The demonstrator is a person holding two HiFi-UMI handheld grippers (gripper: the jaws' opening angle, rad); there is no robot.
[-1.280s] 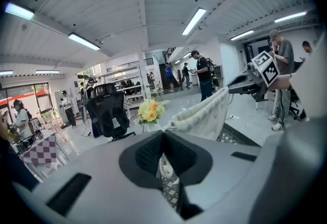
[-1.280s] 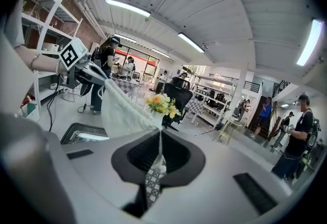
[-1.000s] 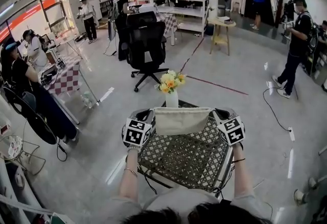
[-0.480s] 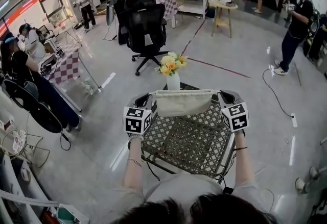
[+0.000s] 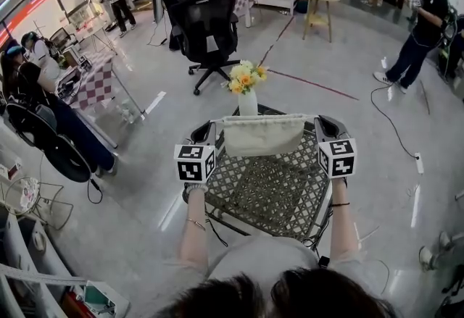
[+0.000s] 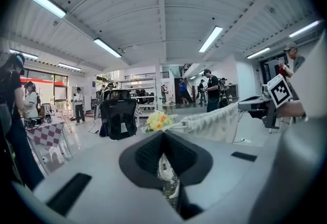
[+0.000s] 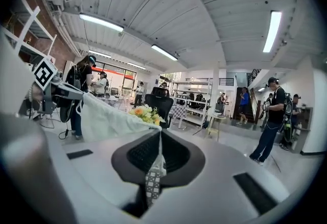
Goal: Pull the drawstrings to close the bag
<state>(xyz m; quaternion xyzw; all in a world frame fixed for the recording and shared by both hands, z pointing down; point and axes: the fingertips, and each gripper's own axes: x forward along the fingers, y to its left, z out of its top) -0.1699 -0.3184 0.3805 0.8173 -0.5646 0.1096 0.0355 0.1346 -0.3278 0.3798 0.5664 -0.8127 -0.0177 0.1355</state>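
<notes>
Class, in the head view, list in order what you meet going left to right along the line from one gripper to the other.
left gripper → cream fabric drawstring bag → right gripper

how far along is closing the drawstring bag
Done: the left gripper is shut on one drawstring and the right gripper on the other drawstring. The cream bag hangs between them above the lattice table.
In hand: both cords are pulled taut outward.
Left: the bag's top edge looks wide and only lightly gathered, so more pulling apart seems needed.
</notes>
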